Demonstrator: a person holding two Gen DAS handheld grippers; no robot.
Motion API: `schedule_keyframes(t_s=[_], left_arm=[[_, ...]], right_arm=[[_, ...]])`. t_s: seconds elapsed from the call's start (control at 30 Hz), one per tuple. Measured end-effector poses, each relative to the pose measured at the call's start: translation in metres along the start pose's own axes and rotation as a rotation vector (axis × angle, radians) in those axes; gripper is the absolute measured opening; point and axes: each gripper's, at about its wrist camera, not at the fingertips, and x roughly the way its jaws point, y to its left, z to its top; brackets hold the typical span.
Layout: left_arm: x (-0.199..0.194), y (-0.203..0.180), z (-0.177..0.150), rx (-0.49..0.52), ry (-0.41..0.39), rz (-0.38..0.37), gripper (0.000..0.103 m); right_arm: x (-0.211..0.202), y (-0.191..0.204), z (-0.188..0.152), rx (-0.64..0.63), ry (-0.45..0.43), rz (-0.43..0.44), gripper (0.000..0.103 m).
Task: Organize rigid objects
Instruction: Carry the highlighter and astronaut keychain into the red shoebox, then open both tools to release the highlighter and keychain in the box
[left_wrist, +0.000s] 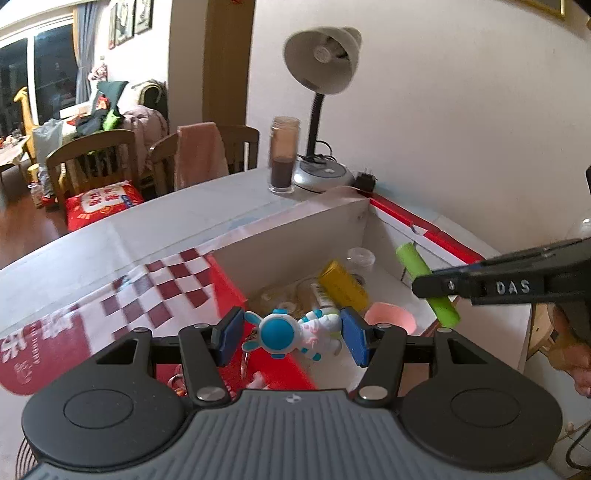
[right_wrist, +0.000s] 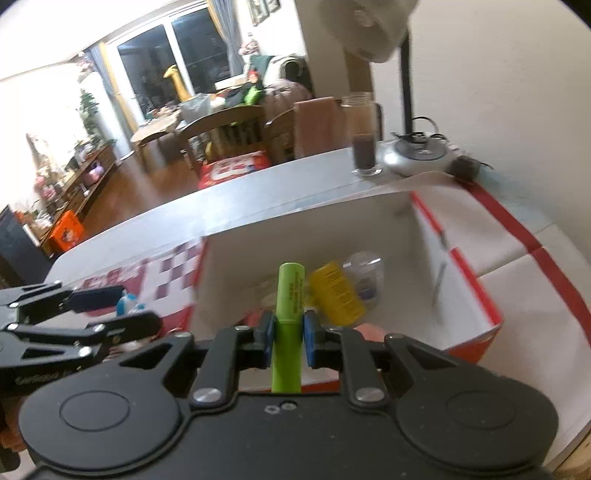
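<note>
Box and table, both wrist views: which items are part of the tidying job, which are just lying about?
Job:
- astronaut toy, between the left hand-held gripper pads
- green highlighter, clamped in the right hand-held gripper
- open box
- inside it: yellow box, pink cup, clear cup

Lying about:
- desk lamp
- jar of brown powder
- black plug
- chairs
</note>
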Motion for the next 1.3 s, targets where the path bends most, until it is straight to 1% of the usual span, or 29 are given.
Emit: schedule_keyframes(t_s=[0.17,0.27,0.47,0.57,0.7,0.87,1.0,1.13,1.3], left_arm=[[0.036,-0.017,0.014,0.030,0.053,-0.011,0.057],[0.057,-0.023,0.018,0.027,0.089,-0.012,0.057],[0.095,-0.037,0.025,0.034,0.150,-0.010,0.057],[0.110,-0.045,0.023,0.055,0.187,-0.018,0.057],[0.128,-0.052,0.017,0.078,0.236,-0.009,0.057],[0.145,-0.055,0.014,0.083,0.295,0.003,0.057],[0.154,-0.051,0.012,0.047,0.349,0.005,0.057],[0.158,-0.049,0.011,0.043,0.369,0.005,0.057],[0.163,-0.049,0.010,0.032,0.405,0.001,0.057]], right_arm=[[0.018,-0.030,0.008,0.020,0.019,-0.032,0.016],[0.032,-0.042,0.011,0.019,0.038,-0.045,0.016],[0.058,-0.051,0.009,-0.026,0.100,-0.077,0.016],[0.068,-0.053,0.008,-0.049,0.132,-0.085,0.016],[0.081,-0.058,0.005,-0.060,0.169,-0.099,0.016],[0.097,-0.054,0.003,-0.100,0.225,-0.114,0.016],[0.104,-0.054,0.000,-0.106,0.251,-0.122,0.016],[0.106,-0.053,0.001,-0.111,0.251,-0.125,0.016],[0.105,-0.055,0.003,-0.083,0.254,-0.114,0.017]])
